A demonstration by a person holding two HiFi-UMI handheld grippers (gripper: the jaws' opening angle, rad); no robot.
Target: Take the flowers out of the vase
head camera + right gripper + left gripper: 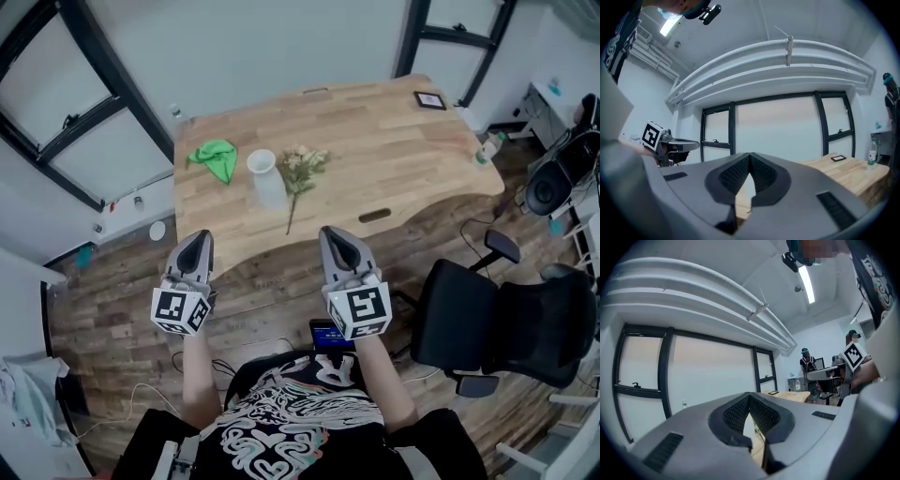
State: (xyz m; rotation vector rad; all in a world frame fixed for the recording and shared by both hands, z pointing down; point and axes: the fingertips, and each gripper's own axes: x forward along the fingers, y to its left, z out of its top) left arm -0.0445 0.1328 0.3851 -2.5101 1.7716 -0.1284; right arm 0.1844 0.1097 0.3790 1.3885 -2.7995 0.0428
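A white vase (pixel 265 177) stands on the wooden table (pixel 394 159), with nothing in it. The flowers (pixel 300 173), pale blooms on a thin stem, lie flat on the tabletop just to the right of the vase. My left gripper (pixel 197 246) and my right gripper (pixel 335 239) are held side by side, in front of the table's near edge and away from both. Both are shut and hold nothing. In the left gripper view the jaws (pixel 749 399) meet at the tips; the same shows in the right gripper view (pixel 749 159).
A green cloth (pixel 215 159) lies left of the vase. A small dark frame (pixel 430 99) sits at the table's far right and a bottle (pixel 487 147) near its right edge. A black office chair (pixel 506 319) stands to the right, a dark device (pixel 326 336) on the floor below.
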